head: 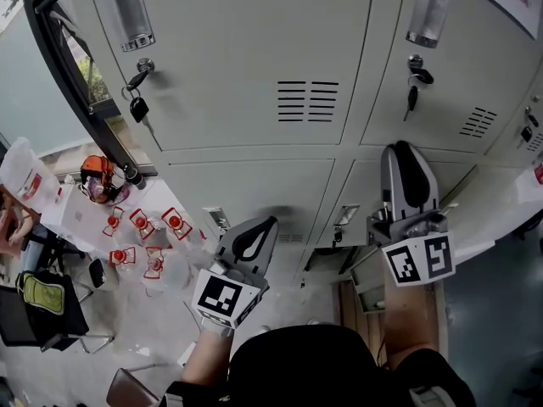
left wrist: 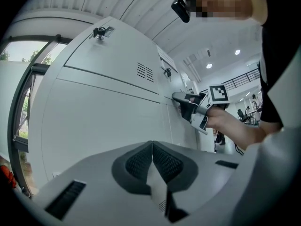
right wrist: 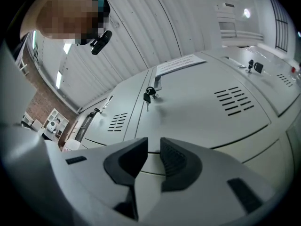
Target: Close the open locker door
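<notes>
Grey lockers (head: 254, 75) fill the head view. Low on the right, a pale panel (head: 501, 203) juts out from the lower row; it looks like the open locker door, with a dark opening (head: 361, 265) beside it. My right gripper (head: 411, 161) points at the locker front just left of that panel, and in the left gripper view its tip (left wrist: 178, 97) sits against a seam. Its jaws stand a narrow gap apart with nothing between them. My left gripper (head: 254, 237) hangs lower, in front of the lower row, its pads (left wrist: 141, 164) pressed together and holding nothing.
Keys hang in the upper doors' locks (head: 138, 87) (head: 413, 81). A dark window frame (head: 68, 66) runs down the left. Below it is a table (head: 85, 219) with red-and-white items, a black chair (head: 51, 312) beside it. The person's head and arms show at the bottom.
</notes>
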The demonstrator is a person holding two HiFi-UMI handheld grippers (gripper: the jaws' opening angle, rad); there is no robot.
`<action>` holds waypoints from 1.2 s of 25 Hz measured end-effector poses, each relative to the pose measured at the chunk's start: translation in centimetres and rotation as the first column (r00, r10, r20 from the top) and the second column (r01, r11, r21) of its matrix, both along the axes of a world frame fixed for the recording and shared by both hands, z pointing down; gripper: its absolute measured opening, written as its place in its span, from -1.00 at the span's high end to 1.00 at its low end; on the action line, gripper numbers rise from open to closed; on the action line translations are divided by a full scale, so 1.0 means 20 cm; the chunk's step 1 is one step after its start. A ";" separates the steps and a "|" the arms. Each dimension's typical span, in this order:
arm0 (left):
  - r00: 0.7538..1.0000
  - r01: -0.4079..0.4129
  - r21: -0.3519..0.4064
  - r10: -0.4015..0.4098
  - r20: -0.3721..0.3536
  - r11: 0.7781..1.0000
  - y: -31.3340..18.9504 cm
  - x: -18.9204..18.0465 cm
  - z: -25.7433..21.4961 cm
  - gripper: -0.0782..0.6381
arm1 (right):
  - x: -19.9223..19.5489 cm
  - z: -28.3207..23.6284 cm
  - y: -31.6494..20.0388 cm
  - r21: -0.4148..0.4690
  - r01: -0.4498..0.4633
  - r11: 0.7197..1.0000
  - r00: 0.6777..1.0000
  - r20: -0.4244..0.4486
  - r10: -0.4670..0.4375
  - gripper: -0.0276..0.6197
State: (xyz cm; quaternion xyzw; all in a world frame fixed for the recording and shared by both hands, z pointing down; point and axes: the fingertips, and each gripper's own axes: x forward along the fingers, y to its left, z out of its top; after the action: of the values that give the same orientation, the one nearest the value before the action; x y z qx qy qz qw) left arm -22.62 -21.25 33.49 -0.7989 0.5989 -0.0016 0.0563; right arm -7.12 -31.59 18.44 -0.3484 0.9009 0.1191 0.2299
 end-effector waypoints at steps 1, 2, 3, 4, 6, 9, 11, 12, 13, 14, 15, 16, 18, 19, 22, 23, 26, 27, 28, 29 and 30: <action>1.000 -0.009 -0.002 0.009 0.000 1.000 0.00 0.00 0.00 0.72 | 0.00 0.01 0.01 -0.008 -0.005 1.000 1.000 -0.002 0.005 0.68; 1.000 -0.019 -0.002 0.019 -0.001 1.000 0.01 0.00 0.01 0.72 | 0.01 0.02 0.02 -0.015 -0.013 1.000 1.000 -0.005 0.013 0.68; 1.000 -0.030 -0.004 0.030 -0.004 1.000 0.01 0.00 0.01 0.72 | 0.01 0.04 0.03 -0.021 -0.022 1.000 1.000 -0.008 0.022 0.68; 0.999 -0.041 -0.007 0.041 -0.009 0.999 0.01 0.00 0.02 0.72 | 0.02 0.05 0.04 -0.028 -0.032 0.999 0.999 -0.012 0.031 0.68; 0.998 -0.066 -0.022 0.065 -0.024 0.998 0.02 0.00 0.05 0.72 | 0.04 0.08 0.08 -0.040 -0.055 0.998 0.998 -0.021 0.054 0.68; 0.993 -0.118 -0.038 0.116 -0.034 0.992 0.03 0.03 0.08 0.72 | 0.09 0.14 0.12 -0.067 -0.096 0.993 0.995 -0.031 0.095 0.68; 0.988 -0.155 -0.048 0.154 -0.035 0.987 0.03 0.05 0.09 0.72 | 0.12 0.19 0.16 -0.085 -0.127 0.988 0.992 -0.039 0.124 0.68; 0.984 -0.175 -0.054 0.173 -0.036 0.983 0.04 0.06 0.10 0.72 | 0.13 0.22 0.18 -0.094 -0.143 0.985 0.989 -0.045 0.140 0.68; 0.980 -0.195 -0.058 0.193 -0.037 0.979 0.05 0.08 0.12 0.72 | 0.15 0.25 0.20 -0.105 -0.160 0.982 0.986 -0.053 0.155 0.68; 0.976 -0.215 -0.060 0.213 -0.038 0.975 0.06 0.09 0.13 0.72 | 0.17 0.28 0.23 -0.117 -0.176 0.977 0.984 -0.060 0.170 0.68; 0.972 -0.235 -0.064 0.233 -0.039 0.970 0.06 0.10 0.15 0.72 | 0.18 0.31 0.25 -0.132 -0.191 0.973 0.981 -0.065 0.184 0.68; 0.967 -0.255 -0.069 0.252 -0.039 0.965 0.07 0.12 0.17 0.72 | 0.20 0.35 0.27 -0.148 -0.206 0.967 0.978 -0.069 0.197 0.68; 0.957 -0.291 -0.080 0.289 -0.038 0.953 0.08 0.14 0.21 0.72 | 0.23 0.42 0.32 -0.173 -0.233 0.957 0.972 -0.082 0.222 0.68; 0.951 -0.308 -0.085 0.306 -0.038 0.948 0.09 0.15 0.23 0.72 | 0.24 0.45 0.34 -0.183 -0.247 0.952 0.968 -0.094 0.233 0.68; 0.935 -0.353 -0.105 0.351 -0.044 0.930 0.10 0.20 0.28 0.72 | 0.27 0.57 0.41 -0.208 -0.281 0.937 0.957 -0.137 0.257 0.68; 0.931 -0.366 -0.112 0.363 -0.044 0.924 0.10 0.22 0.29 0.72 | 0.27 0.60 0.43 -0.215 -0.288 0.933 0.954 -0.153 0.260 0.68; 0.917 -0.400 -0.133 0.397 -0.047 0.907 0.11 0.29 0.34 0.72 | 0.30 0.72 0.48 -0.243 -0.301 0.922 0.947 -0.193 0.258 0.68; 0.911 -0.411 -0.140 0.408 -0.050 0.901 0.11 0.32 0.36 0.72 | 0.31 0.75 0.50 -0.253 -0.303 0.919 0.945 -0.203 0.255 0.68; 0.906 -0.424 -0.146 0.421 -0.053 0.894 0.11 0.36 0.38 0.72 | 0.32 0.79 0.52 -0.260 -0.304 0.916 0.944 -0.213 0.253 0.68; 0.899 -0.437 -0.150 0.434 -0.053 0.887 0.11 0.40 0.39 0.72 | 0.33 0.81 0.53 -0.265 -0.306 0.914 0.942 -0.223 0.251 0.68; 0.893 -0.450 -0.152 0.448 -0.050 0.880 0.11 0.44 0.40 0.72 | 0.35 0.84 0.54 -0.269 -0.309 0.912 0.940 -0.234 0.249 0.68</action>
State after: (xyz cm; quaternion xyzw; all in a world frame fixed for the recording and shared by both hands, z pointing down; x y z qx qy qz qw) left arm -13.84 -19.08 41.42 -0.9177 0.3957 -0.0312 -0.0130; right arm -0.12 -20.70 35.23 -0.4916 0.8672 0.0454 0.0656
